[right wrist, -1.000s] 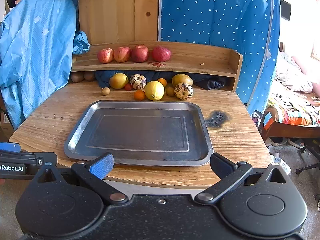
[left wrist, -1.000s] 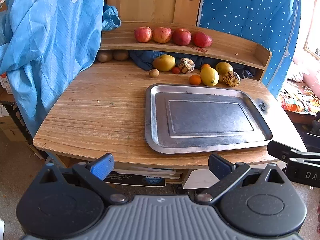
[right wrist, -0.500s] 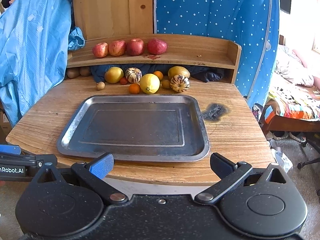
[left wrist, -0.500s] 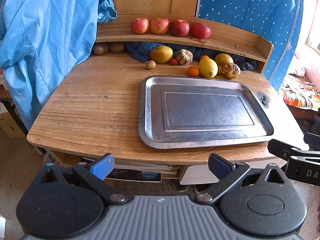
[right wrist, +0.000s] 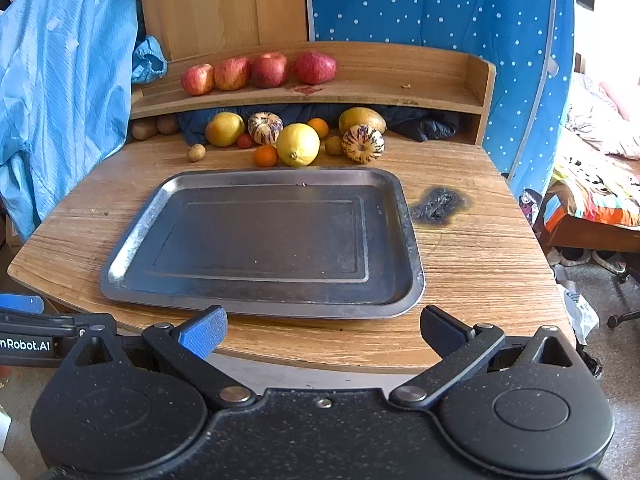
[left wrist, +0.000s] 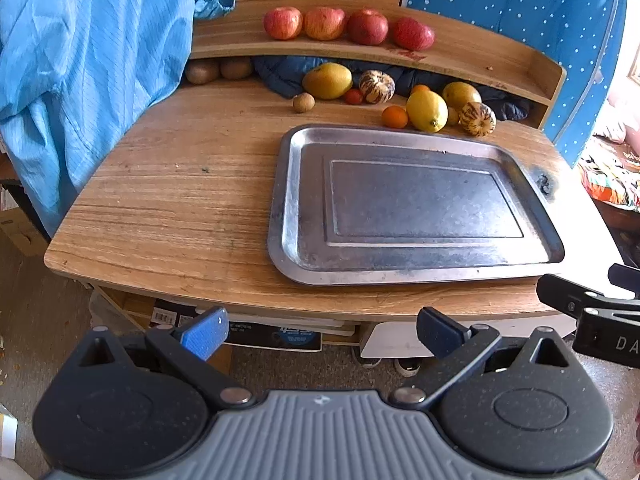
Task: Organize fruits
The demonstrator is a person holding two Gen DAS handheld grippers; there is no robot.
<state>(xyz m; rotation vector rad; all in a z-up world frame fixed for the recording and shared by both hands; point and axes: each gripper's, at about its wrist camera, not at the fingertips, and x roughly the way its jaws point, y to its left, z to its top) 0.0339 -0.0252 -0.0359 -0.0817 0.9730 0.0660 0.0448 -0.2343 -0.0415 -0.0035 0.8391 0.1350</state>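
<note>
An empty metal tray (left wrist: 288,216) (right wrist: 132,248) lies on the wooden table. Behind it sits a cluster of fruit: a yellow lemon (left wrist: 427,111) (right wrist: 298,145), a small orange (left wrist: 394,116) (right wrist: 265,156), two striped melons (left wrist: 478,119) (right wrist: 363,138), a yellow mango (left wrist: 327,80) (right wrist: 224,129) and a small brown fruit (left wrist: 303,103) (right wrist: 196,153). Several red apples (left wrist: 325,23) (right wrist: 270,69) line the shelf above. My left gripper (left wrist: 320,332) hangs open before the table's front edge, nothing between its fingers. My right gripper (right wrist: 322,330) is open over the front edge, just short of the tray.
A blue garment (left wrist: 80,60) (right wrist: 60,92) hangs at the table's left. A burnt black mark (right wrist: 438,204) lies right of the tray. Dark cloth (right wrist: 416,122) is stuffed under the shelf. A bed with colourful bedding (right wrist: 596,188) stands at the right.
Both grippers have risen and tipped a little, so the table and tray sit lower in view. Fingers stay open. No fruit has moved.
</note>
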